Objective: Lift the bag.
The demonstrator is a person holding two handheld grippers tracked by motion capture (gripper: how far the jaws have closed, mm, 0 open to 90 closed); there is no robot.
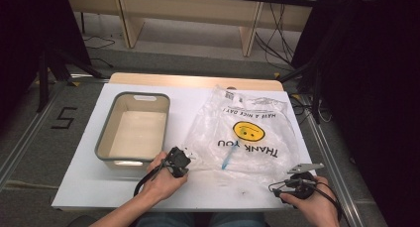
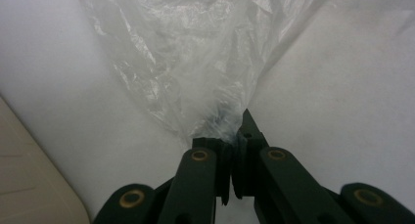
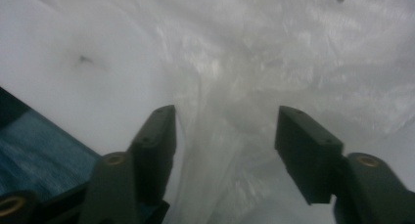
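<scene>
A clear plastic bag (image 1: pixel 247 133) with a yellow smiley and "THANK YOU" print lies flat on the white table (image 1: pixel 89 187). A thin blue item (image 1: pixel 227 160) lies inside the bag near its front edge. My left gripper (image 1: pixel 187 159) sits at the bag's front left corner. In the left gripper view, the left gripper (image 2: pixel 235 136) is shut on a bunched tip of the bag (image 2: pixel 195 62). My right gripper (image 1: pixel 289 180) rests at the bag's front right corner. In the right gripper view, it (image 3: pixel 225 131) stands open with a fold of the bag (image 3: pixel 254 62) between its jaws, untouched by the pads.
A grey-rimmed beige tub (image 1: pixel 106 133) stands empty on the table's left half, just beyond my left hand; its wall (image 2: pixel 29 180) shows at the lower left of the left gripper view. The table's front edge runs close under both hands. Floor and furniture legs lie beyond the table.
</scene>
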